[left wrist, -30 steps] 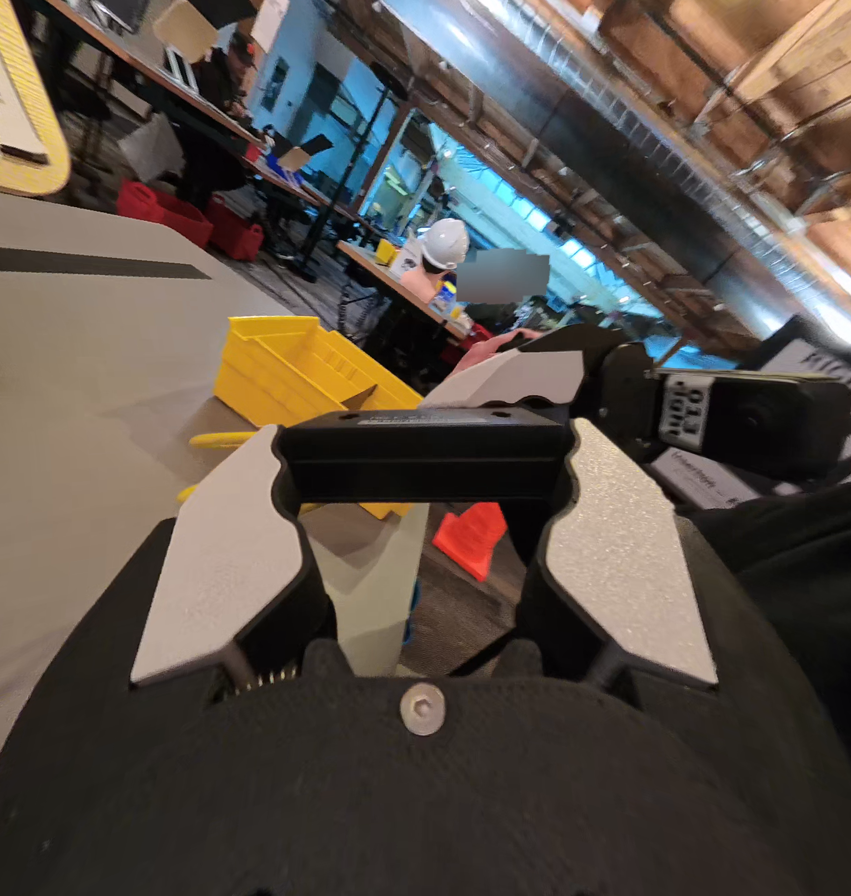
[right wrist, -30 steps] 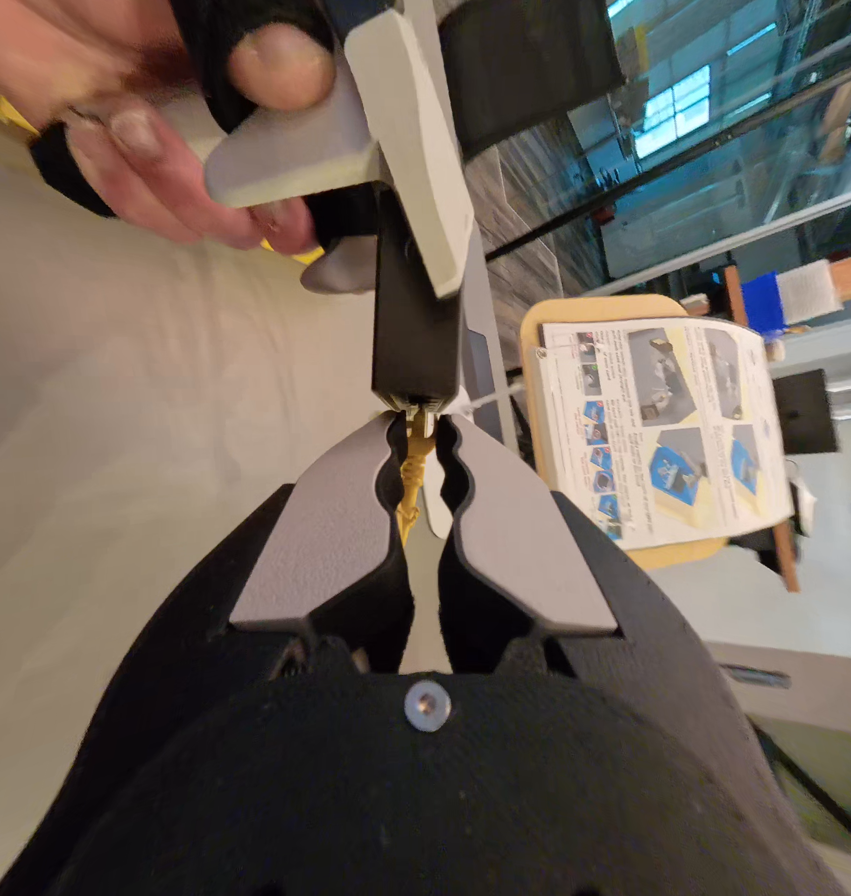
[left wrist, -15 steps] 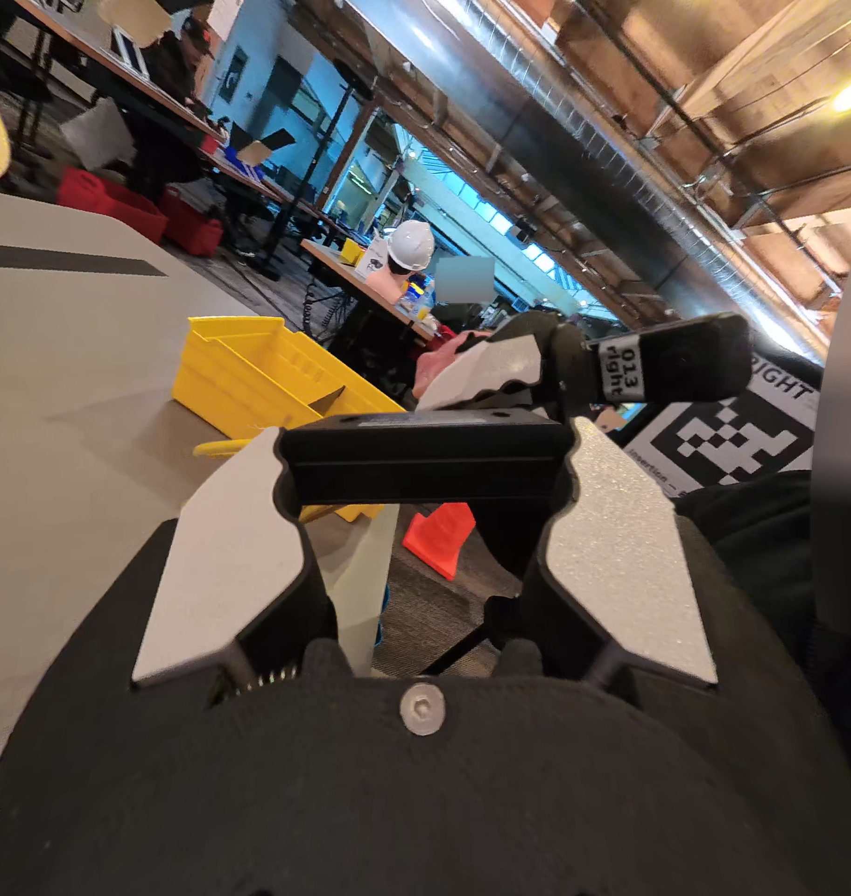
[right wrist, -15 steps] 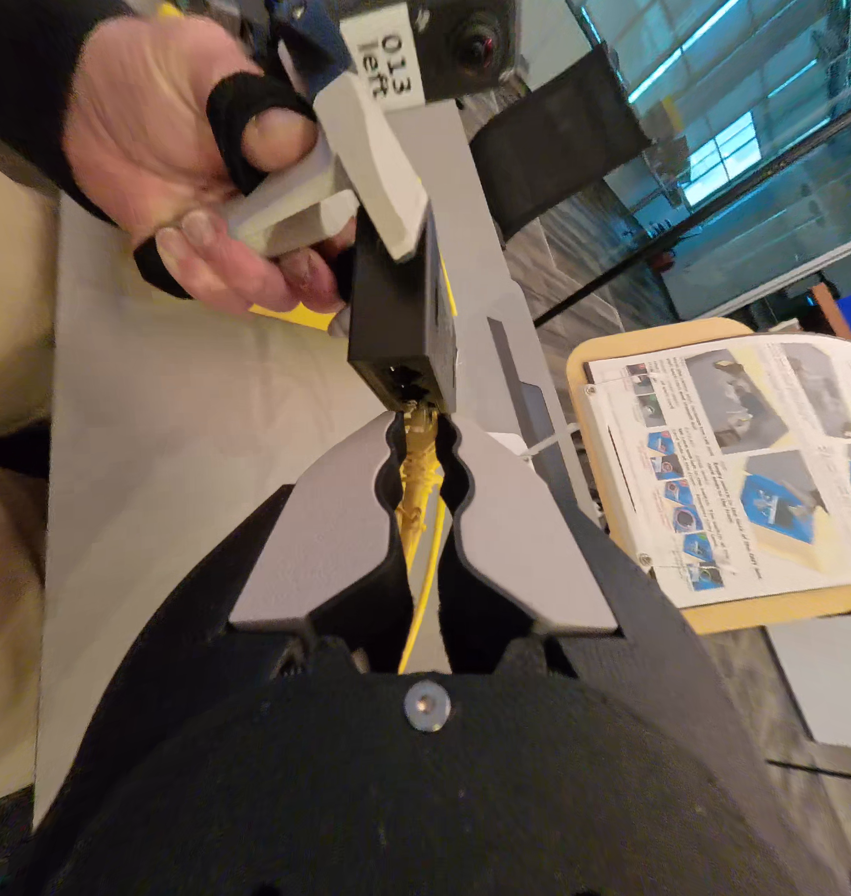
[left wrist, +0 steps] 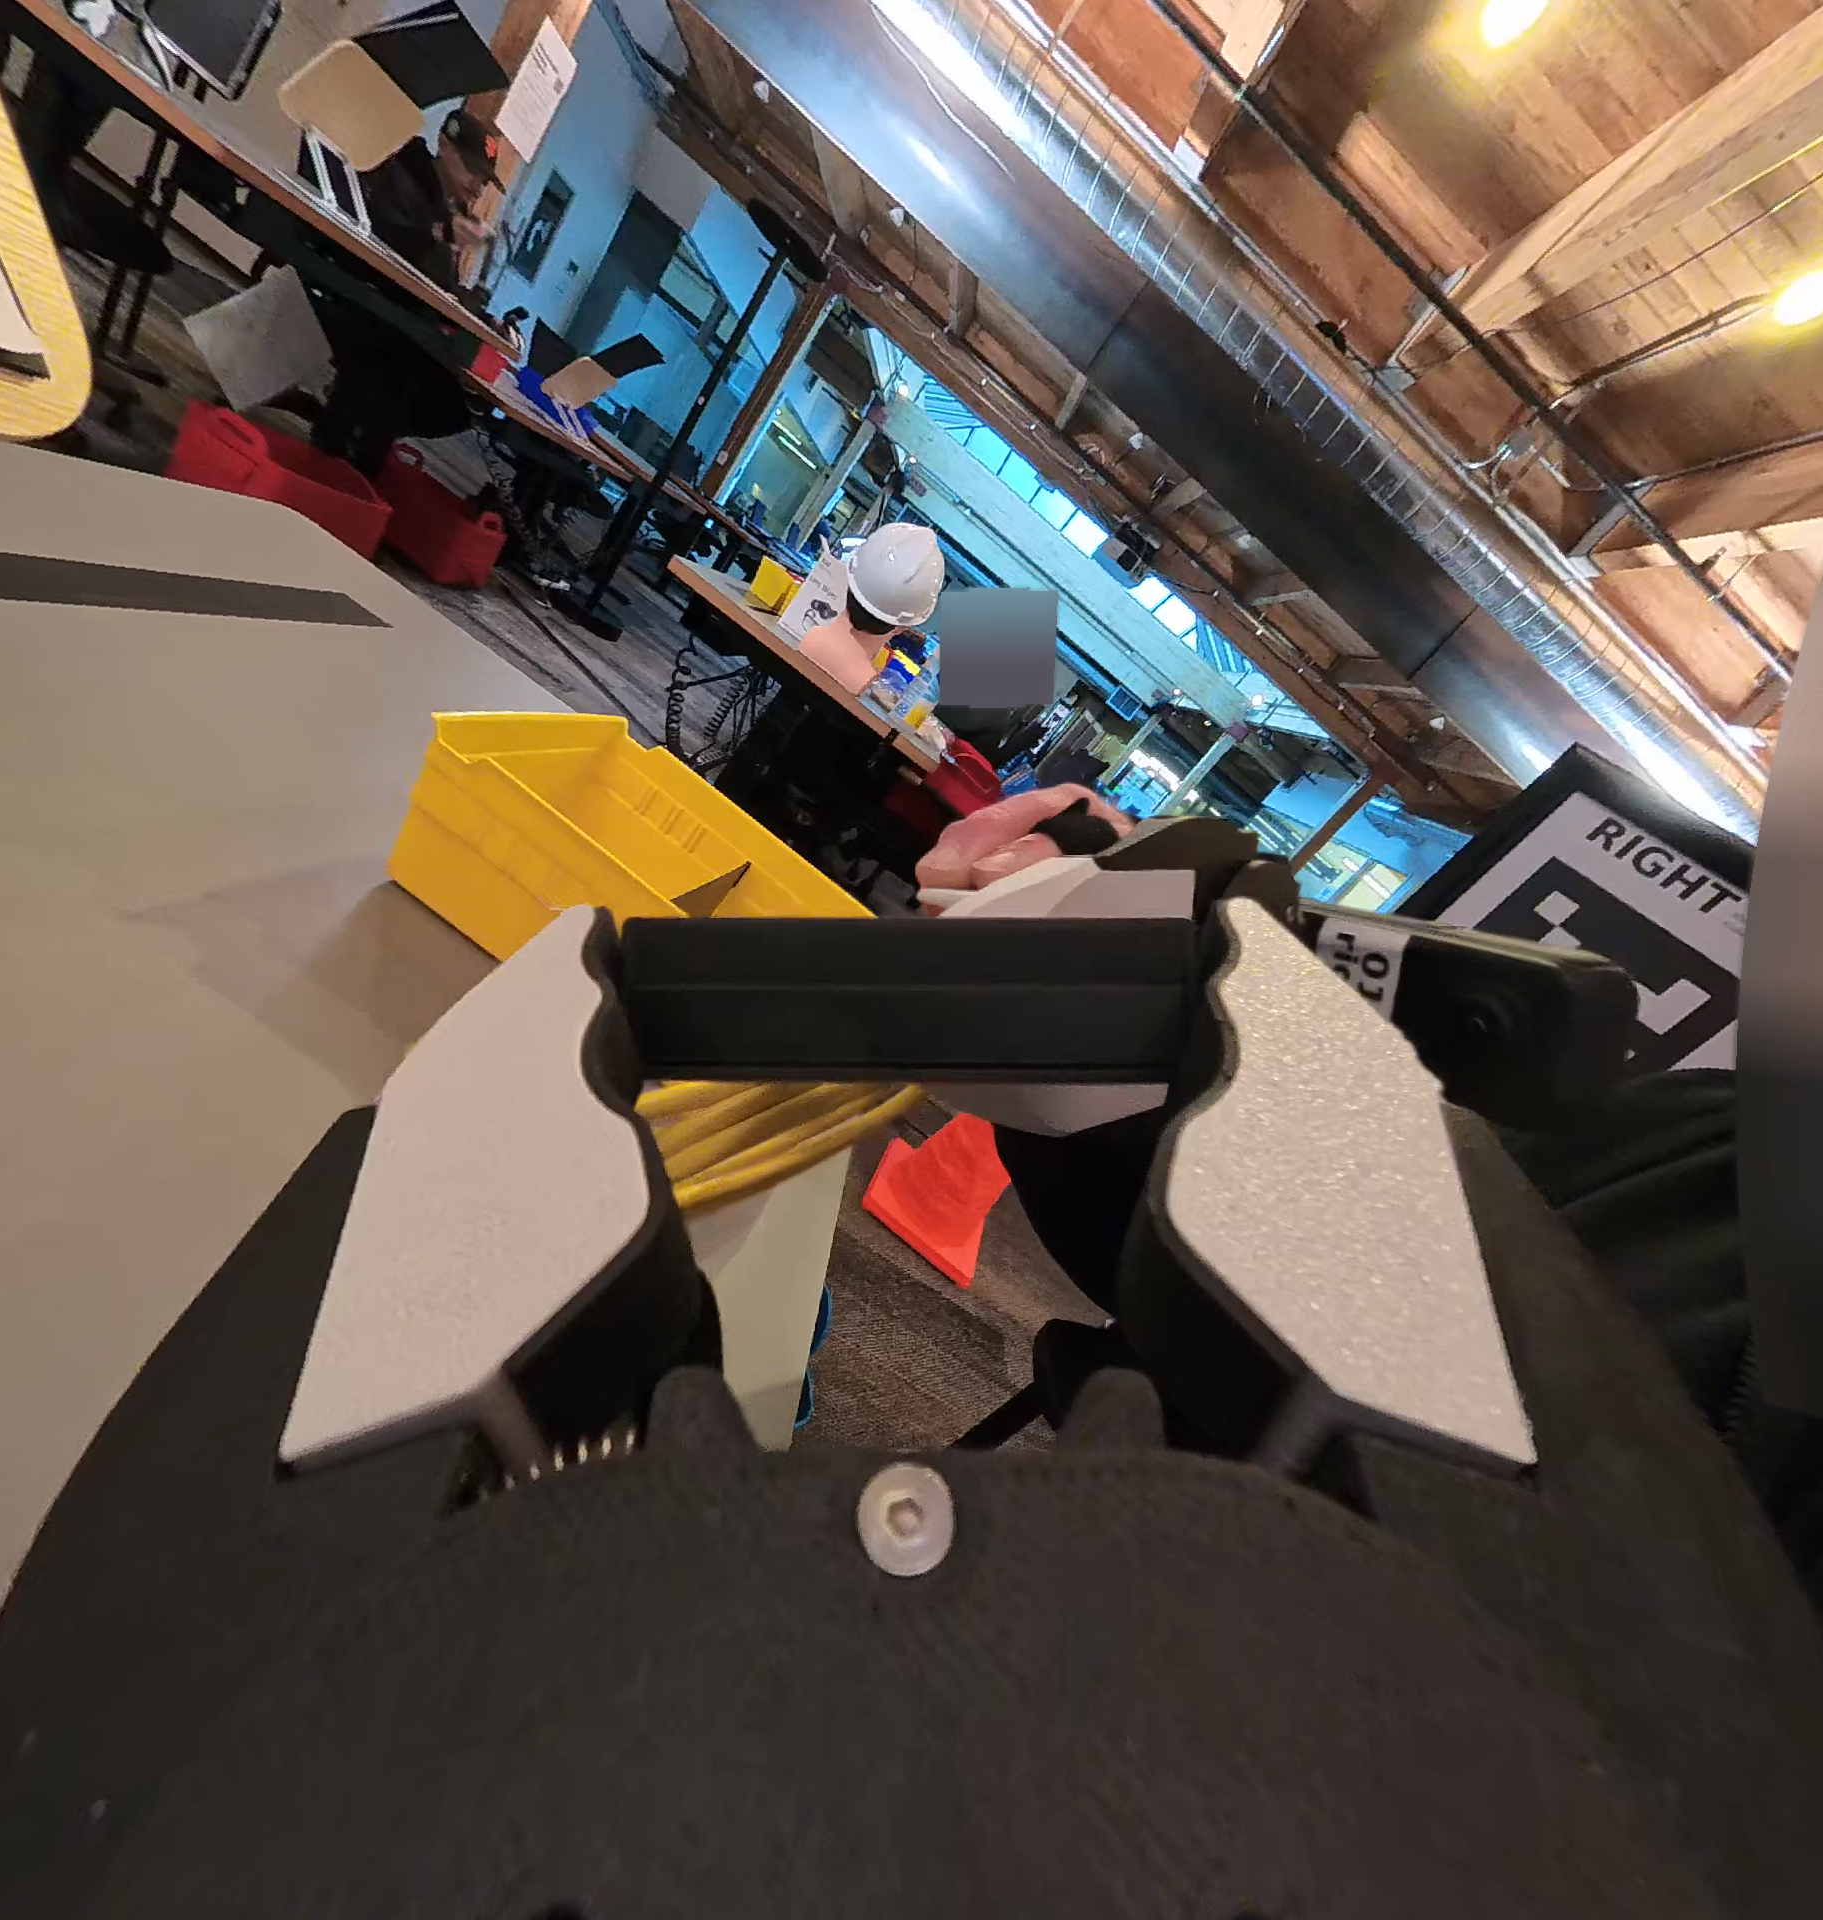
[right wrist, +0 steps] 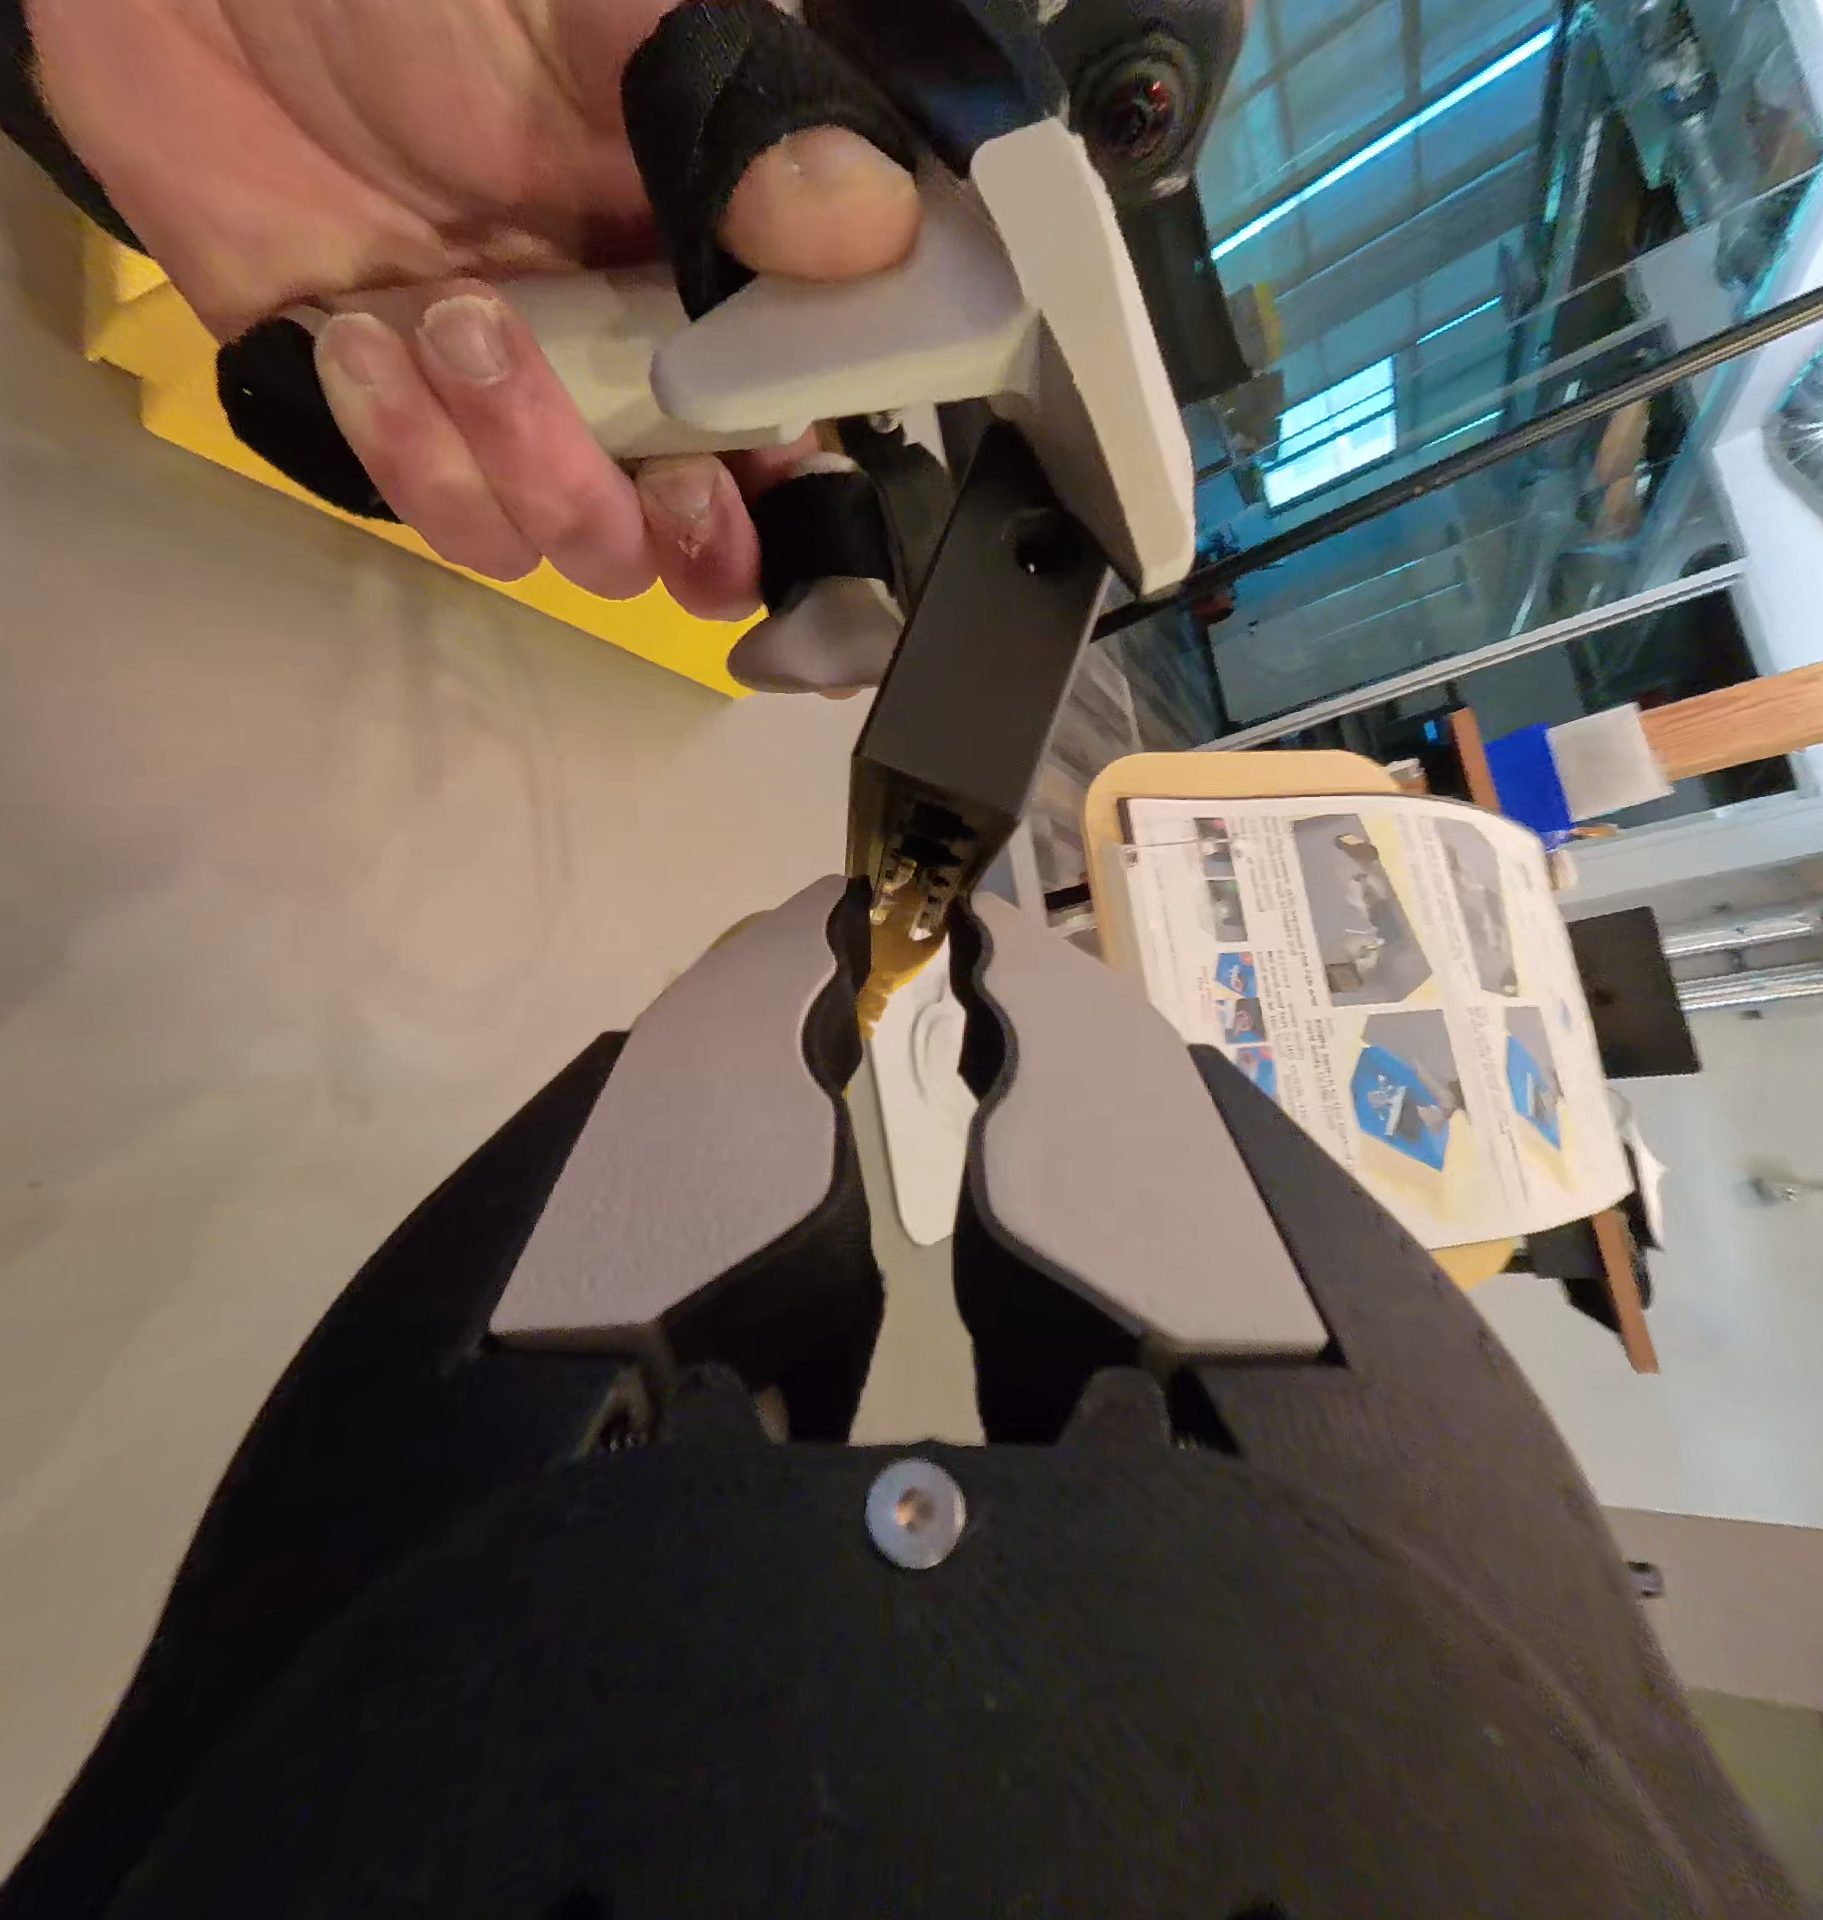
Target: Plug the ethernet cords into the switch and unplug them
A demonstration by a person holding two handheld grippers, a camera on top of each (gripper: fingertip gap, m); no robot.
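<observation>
Ports on the switch (right wrist: 974, 665) at frame centre are blurred, so whether the yellow plug (right wrist: 899, 940) is seated is unclear. Left tool (left wrist: 907, 1003) clamps the switch's ends; right tool (right wrist: 902, 930) pinches the plug narrowly. Coiled cord (left wrist: 772, 1127), hidden half a second ago, now shows below the switch.

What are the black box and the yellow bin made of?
The box, clamped in the left tongs, looks like matte black painted metal, judging by its crisp folded edges, though it could be plastic. The bin looks like glossy moulded plastic, with ribbed walls.
</observation>
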